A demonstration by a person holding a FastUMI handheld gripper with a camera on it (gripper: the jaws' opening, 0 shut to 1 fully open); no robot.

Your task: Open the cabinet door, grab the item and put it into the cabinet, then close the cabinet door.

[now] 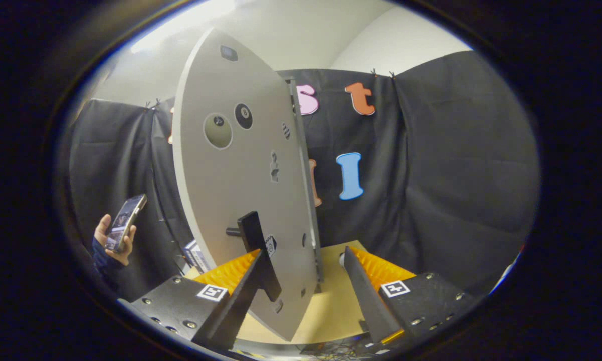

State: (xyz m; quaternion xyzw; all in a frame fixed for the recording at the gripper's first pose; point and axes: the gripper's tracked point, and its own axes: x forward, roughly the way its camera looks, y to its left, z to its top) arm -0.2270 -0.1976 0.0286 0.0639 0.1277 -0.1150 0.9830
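The grey cabinet door (pixel 230 165) stands swung out, nearly edge-on to me, with a few stickers on its face. Its black bar handle (pixel 254 240) sticks out low on the door. My gripper (pixel 303 250) is open and wide. The door's lower part passes between the two fingers, and the handle lies right at the left fingertip (pixel 253 265), overlapping it. The right finger (pixel 363 286) stays clear of the door, over the table. A small white thing (pixel 341 259) peeks out just beyond the right fingertip; I cannot tell what it is.
The light wooden tabletop (pixel 331 306) runs under the fingers. A blue and white box (pixel 195 253) sits behind the door. Beside it a person's hand (pixel 111 240) holds up a phone (pixel 125 220). Cables lie below the table's front edge.
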